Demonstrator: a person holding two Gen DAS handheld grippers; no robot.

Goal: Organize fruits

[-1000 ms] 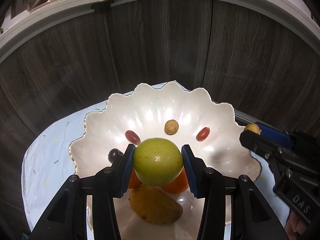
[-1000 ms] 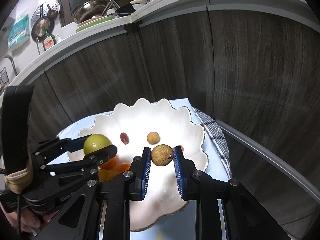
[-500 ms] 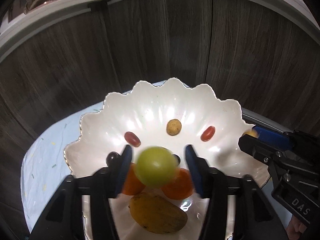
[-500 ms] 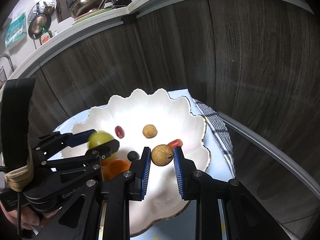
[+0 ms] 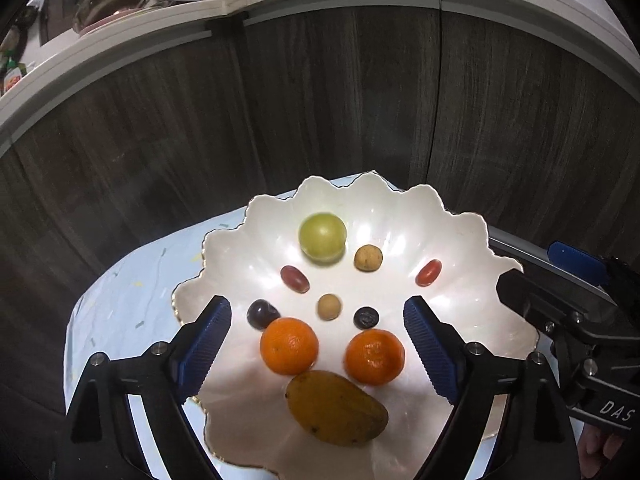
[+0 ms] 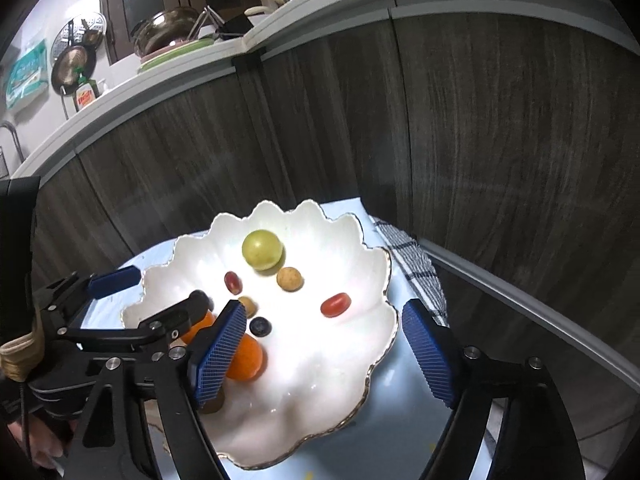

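You have dark wood cabinets (image 5: 320, 120) behind, under a white counter (image 6: 168, 76). A checked cloth (image 6: 416, 264) lies on the pale blue tablecloth (image 5: 132, 300).

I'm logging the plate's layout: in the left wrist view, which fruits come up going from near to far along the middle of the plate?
Mango → beige longan → green fruit, all lying loose on the white plate.
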